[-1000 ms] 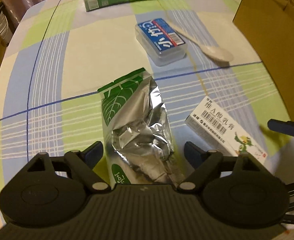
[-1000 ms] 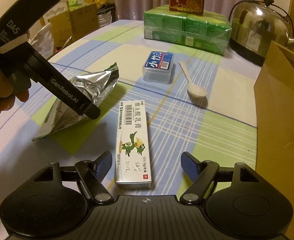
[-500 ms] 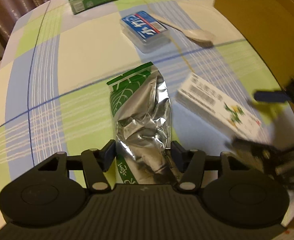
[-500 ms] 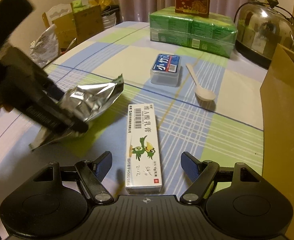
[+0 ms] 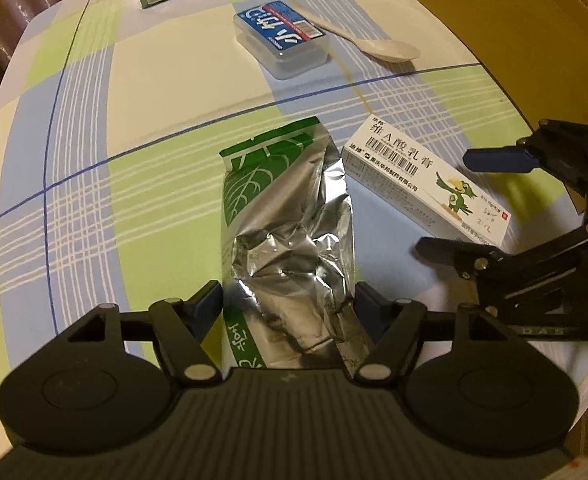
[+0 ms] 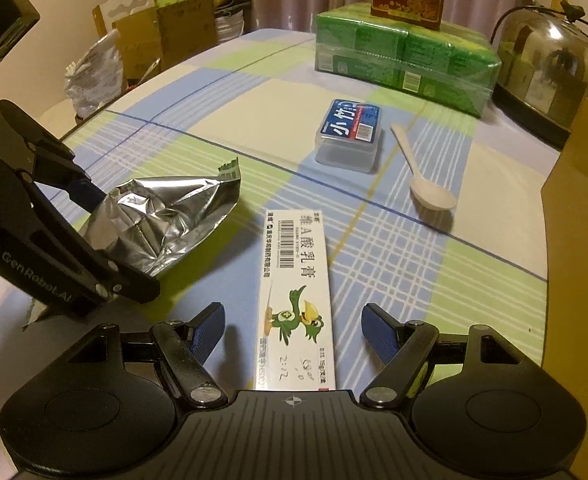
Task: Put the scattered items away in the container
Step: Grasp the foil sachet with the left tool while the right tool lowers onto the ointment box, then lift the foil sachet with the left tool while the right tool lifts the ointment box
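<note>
A crumpled silver and green foil bag (image 5: 289, 232) lies on the checked tablecloth. My left gripper (image 5: 287, 308) is shut on its near end, fingers touching both sides; the bag also shows in the right wrist view (image 6: 161, 220). A long white ointment box with a green bird (image 6: 298, 300) lies between the fingers of my open right gripper (image 6: 294, 330), which do not touch it. The same box (image 5: 426, 180) and right gripper (image 5: 470, 200) show in the left wrist view. A cardboard box (image 5: 534, 40) stands at the right.
A clear plastic case with a blue label (image 6: 350, 136) and a white plastic spoon (image 6: 426, 184) lie farther back. A green wrapped pack (image 6: 406, 56) with a red box on top and a steel kettle (image 6: 550, 64) stand at the far edge.
My left gripper closed from open onto the foil bag's near end. My right gripper moved forward so the ointment box lies deeper between its open fingers.
</note>
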Demonstrator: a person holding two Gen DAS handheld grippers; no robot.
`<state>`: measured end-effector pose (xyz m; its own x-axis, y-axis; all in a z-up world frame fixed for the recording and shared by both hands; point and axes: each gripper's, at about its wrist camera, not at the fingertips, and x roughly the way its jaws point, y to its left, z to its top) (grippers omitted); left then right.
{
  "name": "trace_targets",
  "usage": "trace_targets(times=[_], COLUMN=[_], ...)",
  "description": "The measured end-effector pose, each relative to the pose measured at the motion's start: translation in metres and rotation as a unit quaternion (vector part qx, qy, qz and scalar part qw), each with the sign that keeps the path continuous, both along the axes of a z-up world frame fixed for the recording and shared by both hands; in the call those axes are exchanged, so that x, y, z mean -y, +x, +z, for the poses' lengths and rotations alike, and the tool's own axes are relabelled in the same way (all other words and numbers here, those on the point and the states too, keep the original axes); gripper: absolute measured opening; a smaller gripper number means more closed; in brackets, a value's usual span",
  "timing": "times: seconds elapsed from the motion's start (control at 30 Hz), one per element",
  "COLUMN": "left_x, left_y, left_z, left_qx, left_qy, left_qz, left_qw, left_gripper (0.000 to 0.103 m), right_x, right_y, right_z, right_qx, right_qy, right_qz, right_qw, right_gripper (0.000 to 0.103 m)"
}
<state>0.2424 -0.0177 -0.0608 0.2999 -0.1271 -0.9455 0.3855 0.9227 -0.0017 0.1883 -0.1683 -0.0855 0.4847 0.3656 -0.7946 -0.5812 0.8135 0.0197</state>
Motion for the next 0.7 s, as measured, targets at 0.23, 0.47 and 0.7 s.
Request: trace_targets(times=[0.23,0.47,0.7], left_x=[-0.003,-0.011,-0.008], left_y=[-0.002,-0.002,0.004], left_z=[0.007,0.006,-0.001], left_qx=[0.007,-0.006,-0.013], left_qy=[0.000,-0.020,-0.014], left_qz=[-0.010,-0.006,-0.001], left_qw=[0.9999,0.9998,0.9998], left_gripper=[0.047,0.049,0.055], right_x=[-0.001,-0.004,-0.005], right_y=[0.006,0.005,0.004], right_z=[-0.003,-0.007,-0.010], right_qx=[-0.008,-0.014,-0.015], right_qy=[0.002,-0.001,-0.003], right_qz=[0.007,0.012,0.010], right_qw=[1.000,1.000,1.000], right_gripper=[0.073,0.070,0.055])
